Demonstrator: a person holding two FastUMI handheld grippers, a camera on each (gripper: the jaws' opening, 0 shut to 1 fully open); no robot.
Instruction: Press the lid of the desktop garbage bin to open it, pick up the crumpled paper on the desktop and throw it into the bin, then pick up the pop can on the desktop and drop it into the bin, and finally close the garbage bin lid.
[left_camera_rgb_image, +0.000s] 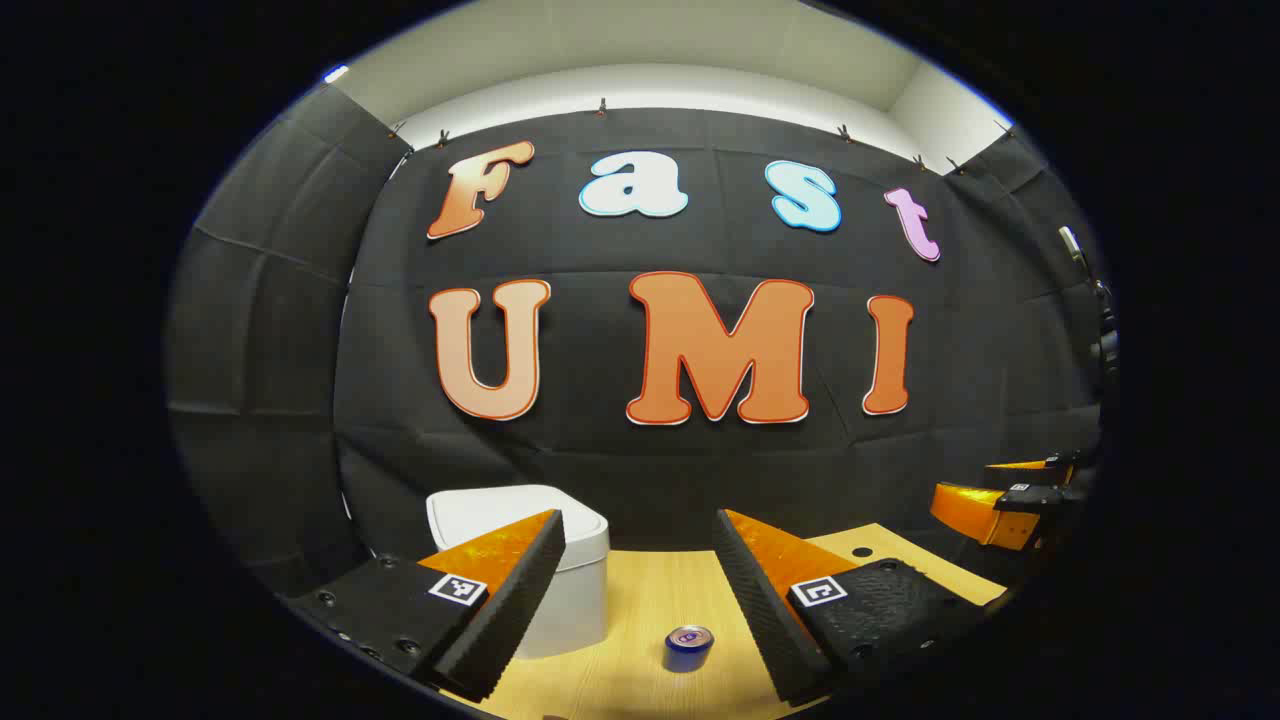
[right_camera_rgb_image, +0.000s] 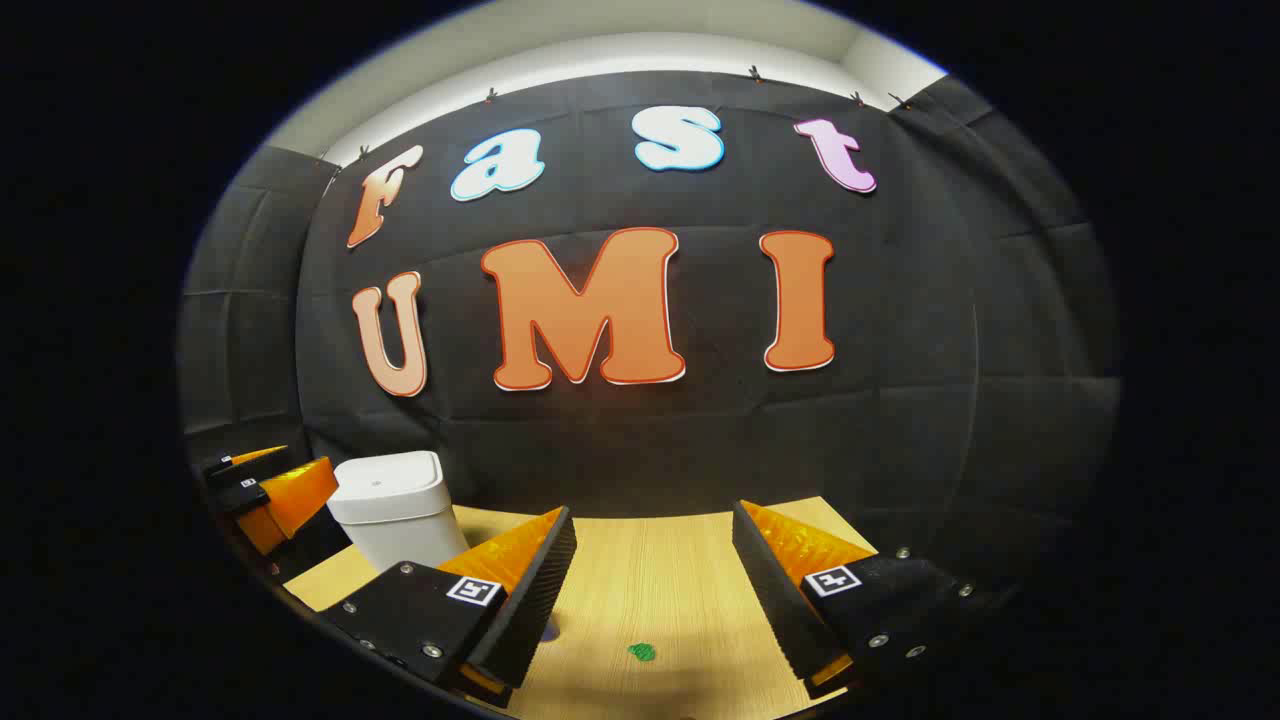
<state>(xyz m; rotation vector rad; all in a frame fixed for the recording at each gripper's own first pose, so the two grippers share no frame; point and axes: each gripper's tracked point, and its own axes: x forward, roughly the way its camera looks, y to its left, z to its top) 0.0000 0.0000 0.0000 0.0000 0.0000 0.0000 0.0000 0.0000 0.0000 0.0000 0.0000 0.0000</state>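
Garbage bin (left_camera_rgb_image: 575, 580), white with its lid closed, stands upright near the back of the wooden desktop (left_camera_rgb_image: 640, 640), close to the black cloth wall (left_camera_rgb_image: 620, 470). In the left gripper view we see it partly behind the left finger of our left gripper (left_camera_rgb_image: 640, 585), whose jaws are spread wide with nothing between them. A blue pop can (left_camera_rgb_image: 688, 647) stands upright on the bare wood in that gap, just right of the bin and apart from it, touching neither finger. Open wood runs from the can back to the wall. At the far right of that view our other gripper shows beyond the desktop's right edge.

In the right gripper view we see the bin (right_camera_rgb_image: 392, 520) at the left, near the desktop's left rear corner, with the left gripper (right_camera_rgb_image: 262, 497) just beside it on its outer side. Our right gripper (right_camera_rgb_image: 655, 590) hovers over the middle of the desktop (right_camera_rgb_image: 650, 560), jaws also wide apart and holding nothing. A small green mark (right_camera_rgb_image: 641, 652) lies on the wood between its fingers; what it is, we cannot tell. Clear wood stretches ahead to the far edge, where the cloth wall rises.
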